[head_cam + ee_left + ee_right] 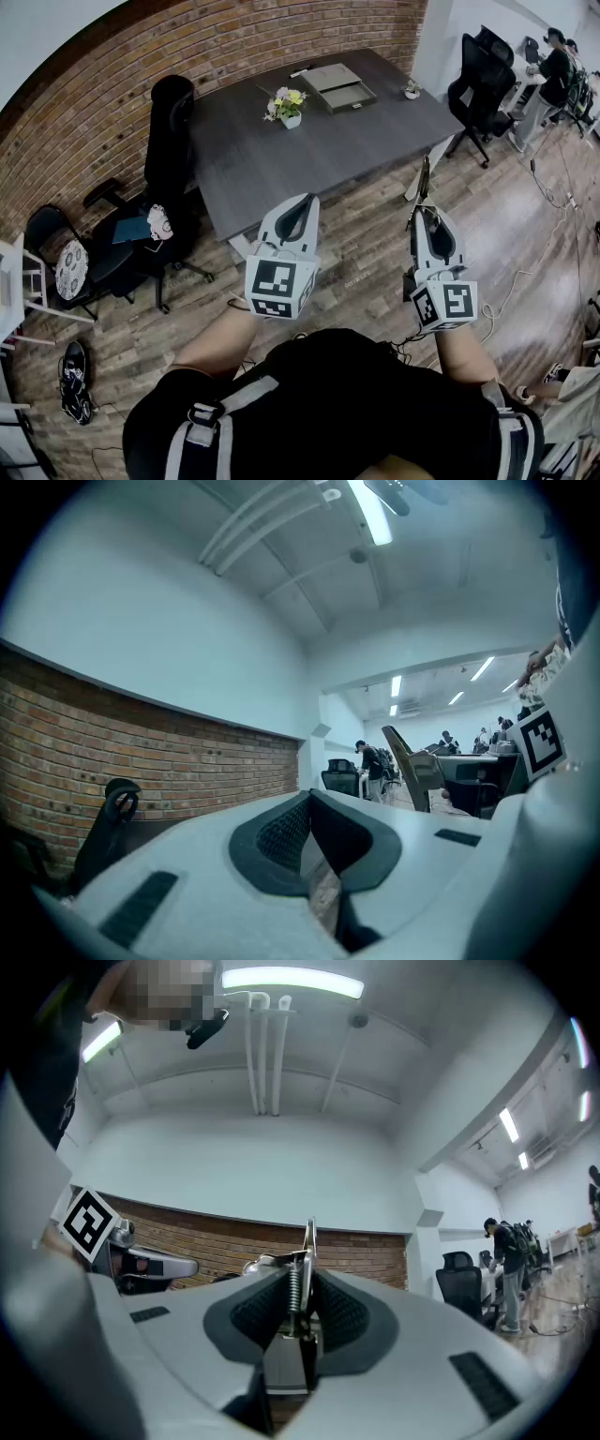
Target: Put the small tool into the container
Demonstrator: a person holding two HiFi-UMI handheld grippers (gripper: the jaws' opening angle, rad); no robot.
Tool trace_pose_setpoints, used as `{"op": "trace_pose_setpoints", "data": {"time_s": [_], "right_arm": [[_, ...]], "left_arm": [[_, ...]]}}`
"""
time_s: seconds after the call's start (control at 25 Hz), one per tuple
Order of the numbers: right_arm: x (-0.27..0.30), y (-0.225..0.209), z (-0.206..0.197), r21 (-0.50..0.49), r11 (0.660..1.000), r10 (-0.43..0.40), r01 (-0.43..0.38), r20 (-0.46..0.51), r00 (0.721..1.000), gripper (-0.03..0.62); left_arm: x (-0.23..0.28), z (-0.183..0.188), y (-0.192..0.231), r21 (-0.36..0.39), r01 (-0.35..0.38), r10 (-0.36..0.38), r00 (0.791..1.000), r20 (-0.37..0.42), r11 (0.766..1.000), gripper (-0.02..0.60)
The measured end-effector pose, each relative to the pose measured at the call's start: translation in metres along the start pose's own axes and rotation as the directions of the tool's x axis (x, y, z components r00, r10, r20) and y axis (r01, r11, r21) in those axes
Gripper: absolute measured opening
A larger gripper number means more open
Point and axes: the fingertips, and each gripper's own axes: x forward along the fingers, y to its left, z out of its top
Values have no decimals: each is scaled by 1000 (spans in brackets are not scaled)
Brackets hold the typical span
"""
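My right gripper [427, 216] is shut on a small metal tool [424, 180] that sticks out past its tips, held above the wooden floor just short of the table's near edge. In the right gripper view the small tool [304, 1262] shows a spring and a thin blade, pinched between the dark pads of the right gripper [302, 1290]. My left gripper [301, 202] is held at the same height, and the left gripper [310, 801] has its jaws closed together with nothing between them. The grey container [337, 87], an open flat box, lies on the far part of the dark table [272, 159].
A pot of flowers [288, 105] stands mid-table and a small plant [411, 90] near its right end. Black chairs stand at the table's left [172, 141] and right [481, 77]. More chairs [89, 258] and shoes [73, 380] are at the left. A person [554, 66] sits far right.
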Motion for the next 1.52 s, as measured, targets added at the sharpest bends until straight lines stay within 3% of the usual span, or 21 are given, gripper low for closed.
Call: {"op": "trace_pose_setpoints", "data": {"time_s": [0.92,1.52], "right_arm": [[3,24,-8,21,999,-45,45,0,999,83],[26,63,-18,0,996,-91,91,-23,996,83]], "left_arm": [[-11,-15,13,-23,52,-52,998,-22,998,9],[-18,-34,54,-33,116,-118,992,-53,993,9]]}}
